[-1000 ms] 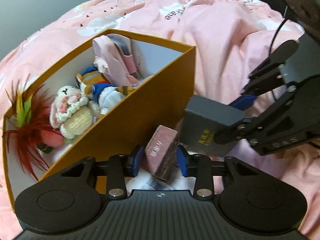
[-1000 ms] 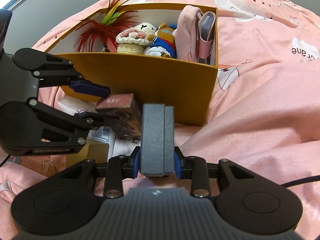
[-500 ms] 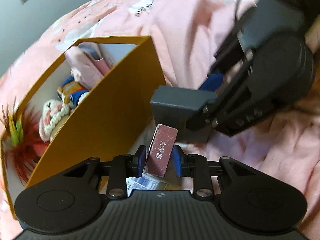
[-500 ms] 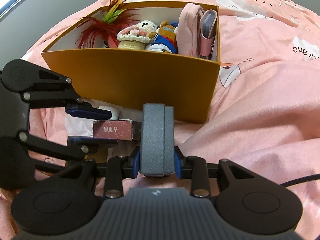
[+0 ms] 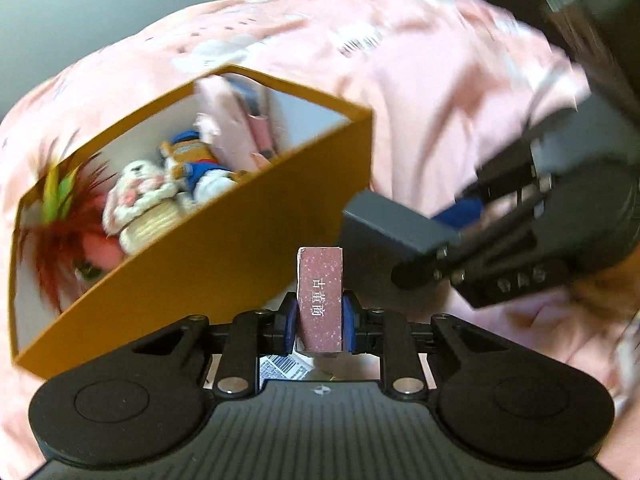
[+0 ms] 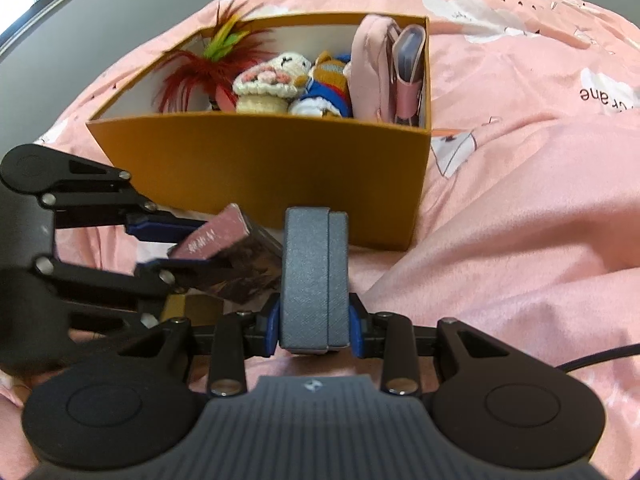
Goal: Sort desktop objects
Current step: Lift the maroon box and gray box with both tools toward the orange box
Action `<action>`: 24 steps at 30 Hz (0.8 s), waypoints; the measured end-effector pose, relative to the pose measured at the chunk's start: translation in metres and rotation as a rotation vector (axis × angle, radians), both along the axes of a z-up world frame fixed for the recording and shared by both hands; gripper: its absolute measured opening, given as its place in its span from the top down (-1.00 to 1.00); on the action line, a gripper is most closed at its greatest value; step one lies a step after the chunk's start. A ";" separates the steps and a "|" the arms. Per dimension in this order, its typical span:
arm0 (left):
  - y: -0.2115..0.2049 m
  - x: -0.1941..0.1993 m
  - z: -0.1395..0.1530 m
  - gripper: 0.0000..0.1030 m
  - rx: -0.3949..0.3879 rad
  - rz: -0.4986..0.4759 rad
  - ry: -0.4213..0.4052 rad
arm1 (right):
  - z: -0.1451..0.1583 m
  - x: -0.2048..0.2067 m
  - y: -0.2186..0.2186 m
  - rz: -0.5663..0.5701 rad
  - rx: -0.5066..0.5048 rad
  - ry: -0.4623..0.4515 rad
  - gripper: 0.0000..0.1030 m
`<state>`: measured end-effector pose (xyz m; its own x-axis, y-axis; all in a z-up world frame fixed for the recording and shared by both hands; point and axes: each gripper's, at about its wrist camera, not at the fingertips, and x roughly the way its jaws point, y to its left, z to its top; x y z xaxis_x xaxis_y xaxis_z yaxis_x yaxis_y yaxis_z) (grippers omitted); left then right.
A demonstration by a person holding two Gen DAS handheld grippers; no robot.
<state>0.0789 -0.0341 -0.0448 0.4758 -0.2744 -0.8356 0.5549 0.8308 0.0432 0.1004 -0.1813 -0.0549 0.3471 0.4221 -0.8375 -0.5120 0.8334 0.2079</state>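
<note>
My left gripper (image 5: 319,322) is shut on a small dark-pink box (image 5: 320,300) with white characters, held upright in front of the orange box (image 5: 224,256). It also shows in the right wrist view (image 6: 218,240), tilted in the left gripper (image 6: 176,246). My right gripper (image 6: 314,330) is shut on a grey case (image 6: 314,276), held upright just before the orange box's (image 6: 260,168) near wall. The grey case (image 5: 392,232) sits right of the pink box. The orange box holds a red-feathered toy (image 6: 200,68), a crocheted toy (image 6: 268,84), a blue-orange plush (image 6: 326,88) and a pink pouch (image 6: 372,68).
Everything rests on a rumpled pink blanket (image 6: 520,160) that rises in a fold at the right. A white packet with a barcode (image 5: 280,364) and a gold item (image 6: 192,306) lie under the grippers. A black cable (image 6: 600,356) runs at the right.
The left gripper has turned, so the pink box now stands upright and higher. The right gripper with the grey case has risen slightly, seeing more of the box's inside.
</note>
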 end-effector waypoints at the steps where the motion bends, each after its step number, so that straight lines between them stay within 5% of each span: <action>1: 0.004 0.000 0.006 0.50 -0.022 0.026 -0.001 | 0.003 -0.001 -0.001 -0.001 0.008 -0.006 0.32; 7: 0.040 0.001 0.048 0.50 -0.180 0.182 0.022 | 0.030 -0.003 -0.006 0.004 0.095 -0.031 0.32; 14: 0.081 0.000 0.107 0.50 -0.291 0.277 -0.062 | 0.080 -0.002 -0.008 0.037 0.261 -0.077 0.32; 21: 0.105 0.025 0.142 0.50 -0.239 0.362 -0.176 | 0.124 0.017 0.010 0.069 0.356 -0.183 0.32; 24: 0.115 0.045 0.138 0.50 -0.227 0.397 -0.162 | 0.126 0.036 0.023 0.064 0.378 -0.174 0.32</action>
